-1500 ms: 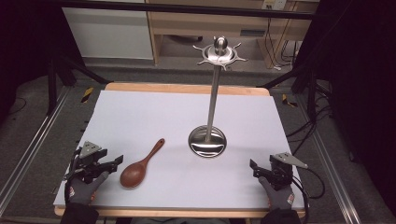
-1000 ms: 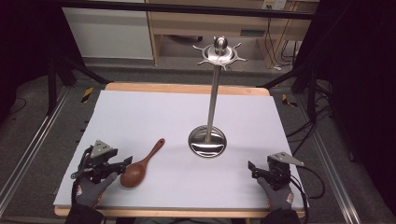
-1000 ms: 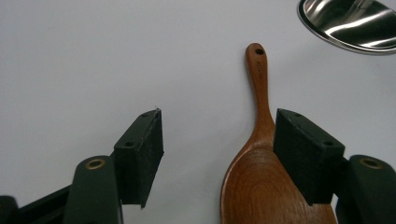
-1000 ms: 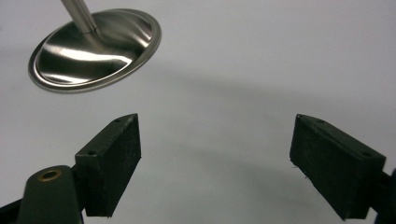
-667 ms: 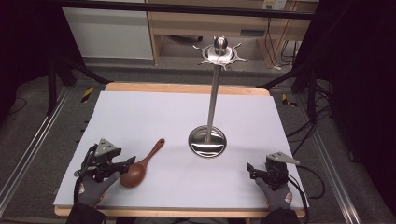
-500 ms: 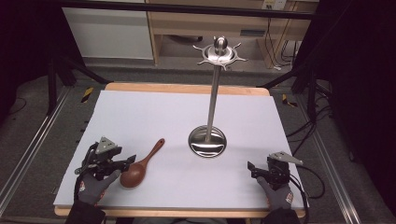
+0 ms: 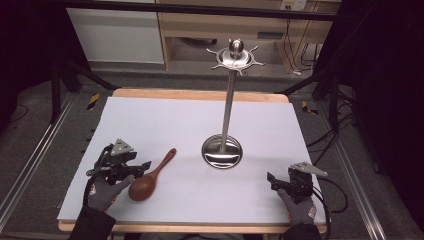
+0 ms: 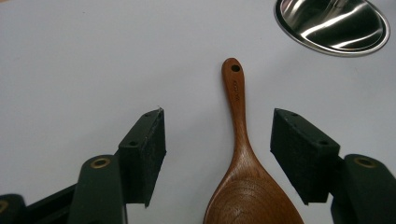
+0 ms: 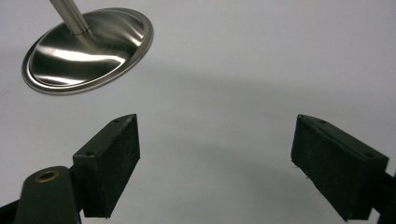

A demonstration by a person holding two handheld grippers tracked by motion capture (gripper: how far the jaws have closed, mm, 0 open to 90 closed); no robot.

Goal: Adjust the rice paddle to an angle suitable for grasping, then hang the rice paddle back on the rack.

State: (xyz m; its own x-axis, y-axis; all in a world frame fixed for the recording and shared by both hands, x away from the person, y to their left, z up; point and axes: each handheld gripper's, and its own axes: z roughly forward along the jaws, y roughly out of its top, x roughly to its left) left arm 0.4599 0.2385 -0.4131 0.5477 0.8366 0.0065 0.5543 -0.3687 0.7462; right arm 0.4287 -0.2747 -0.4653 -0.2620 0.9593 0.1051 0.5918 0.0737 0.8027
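A brown wooden spoon (image 7: 149, 177) lies on the white table top (image 7: 165, 120), bowl toward the front, handle pointing at the stand. My left gripper (image 7: 139, 167) is open and straddles the spoon where the handle widens into the bowl. In the left gripper view the spoon (image 8: 241, 140) runs up between the two black pads (image 8: 144, 154), touching neither. A tall steel utensil stand (image 7: 229, 95) with a round base (image 7: 222, 151) and hooked crown rises mid-table. My right gripper (image 7: 280, 182) rests open near the front right, with nothing between its pads (image 9: 108, 161).
The stand's shiny base (image 8: 332, 25) lies just beyond the spoon's handle tip, and it sits ahead and left of the right gripper (image 9: 88, 49). The table's wooden front edge (image 7: 200, 229) runs close behind both hands. Dark frame rails flank the table.
My left gripper has moved forward and right along the table until its open jaws came around the spoon. The right gripper has barely shifted. The spoon has stayed in place.
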